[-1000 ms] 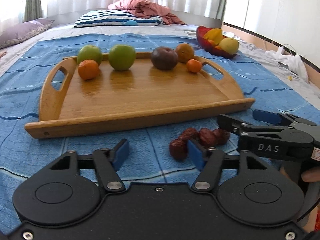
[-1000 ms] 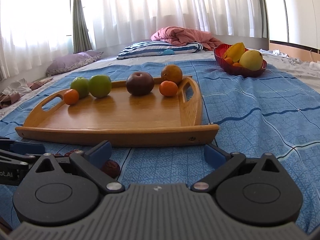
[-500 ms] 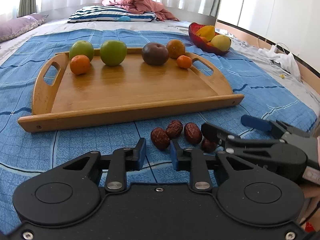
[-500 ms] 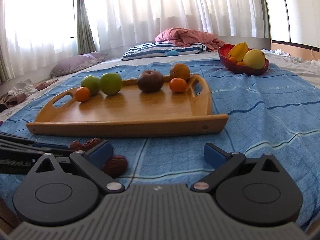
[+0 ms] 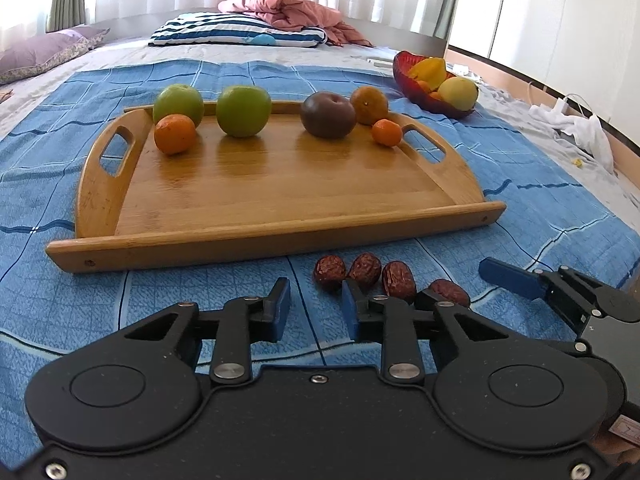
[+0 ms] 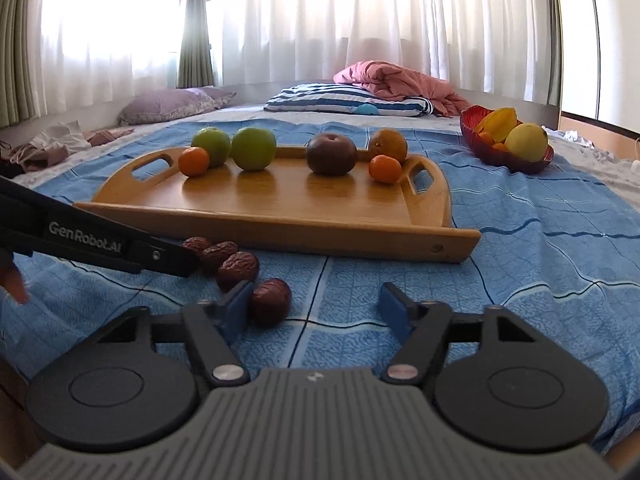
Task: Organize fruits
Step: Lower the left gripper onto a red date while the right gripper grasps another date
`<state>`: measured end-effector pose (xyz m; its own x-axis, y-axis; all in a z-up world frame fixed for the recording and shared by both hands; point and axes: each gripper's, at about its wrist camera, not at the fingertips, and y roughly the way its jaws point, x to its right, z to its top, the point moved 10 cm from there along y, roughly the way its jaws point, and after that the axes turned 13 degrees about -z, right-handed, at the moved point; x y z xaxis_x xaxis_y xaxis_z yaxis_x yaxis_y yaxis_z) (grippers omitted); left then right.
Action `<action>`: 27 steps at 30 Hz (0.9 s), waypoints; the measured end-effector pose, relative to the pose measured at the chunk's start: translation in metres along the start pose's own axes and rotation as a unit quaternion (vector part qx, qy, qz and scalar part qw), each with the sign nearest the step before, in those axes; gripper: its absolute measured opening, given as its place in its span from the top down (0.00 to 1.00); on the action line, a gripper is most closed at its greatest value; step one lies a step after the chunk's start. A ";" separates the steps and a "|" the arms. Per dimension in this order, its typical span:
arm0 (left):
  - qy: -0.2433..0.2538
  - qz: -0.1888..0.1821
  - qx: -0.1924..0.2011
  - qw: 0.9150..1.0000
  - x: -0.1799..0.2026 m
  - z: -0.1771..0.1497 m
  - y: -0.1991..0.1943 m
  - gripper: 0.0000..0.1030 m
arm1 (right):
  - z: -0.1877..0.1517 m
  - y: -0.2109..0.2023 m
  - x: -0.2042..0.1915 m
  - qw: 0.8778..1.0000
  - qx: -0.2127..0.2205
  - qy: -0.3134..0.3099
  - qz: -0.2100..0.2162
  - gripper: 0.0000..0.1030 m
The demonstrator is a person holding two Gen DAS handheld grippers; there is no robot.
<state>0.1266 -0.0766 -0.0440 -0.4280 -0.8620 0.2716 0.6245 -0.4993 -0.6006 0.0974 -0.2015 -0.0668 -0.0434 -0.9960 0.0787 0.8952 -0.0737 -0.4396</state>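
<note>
In the left wrist view the left tongs (image 5: 316, 306) sit low at the bottom centre, their blue pads a narrow gap apart over bare blue bedspread (image 5: 200, 300), grasping nothing; the jaws have just eased slightly wider. Just beyond their right pad lie four dried red dates (image 5: 362, 272) in a row on the bed, the rightmost partly hidden behind the tongs' black linkage. At the right edge the right tongs (image 5: 516, 280) come in cut off, only one blue pad showing.

In the right wrist view the right tongs (image 6: 314, 306) stand released and have just been narrowing; one date (image 6: 271, 300) lies against the inner face of the left pad, untouched by the other pad. The left tongs' arm (image 6: 100, 240), entering from the left edge, covers part of the farthest date.

Beyond the dates the wooden tray (image 5: 272, 236) carries, along its far edge, two green apples (image 5: 242, 110), three oranges (image 5: 175, 133) and a dark round fruit (image 5: 328, 114) of uncertain kind. In the upper right a red bowl (image 5: 424, 98) holds yellow fruit, partly overlapping.
</note>
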 end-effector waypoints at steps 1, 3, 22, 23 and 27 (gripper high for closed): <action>0.001 0.000 0.000 1.000 0.001 0.001 0.001 0.74 | 0.000 0.000 0.000 1.000 0.000 0.001 -0.001 0.41; -0.001 -0.003 0.000 1.000 0.002 0.002 0.004 0.74 | 0.001 0.000 -0.001 1.000 0.001 0.002 -0.001 0.47; 0.005 -0.009 0.011 1.000 0.017 0.008 0.013 0.84 | 0.001 -0.005 -0.002 1.000 0.001 0.022 -0.003 0.69; 0.008 -0.005 0.013 1.000 0.016 0.008 0.012 0.84 | 0.001 -0.006 -0.002 1.000 0.001 0.021 -0.004 0.72; 0.011 0.003 0.014 1.000 0.014 0.008 0.010 0.84 | 0.002 -0.008 -0.004 1.000 -0.001 0.018 -0.002 0.75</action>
<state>0.1319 -0.0939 -0.0401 -0.4391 -0.8627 0.2510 0.6444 -0.4970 -0.5811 0.0909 -0.1967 -0.0619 -0.0641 -0.9968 0.0478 0.8943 -0.0787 -0.4406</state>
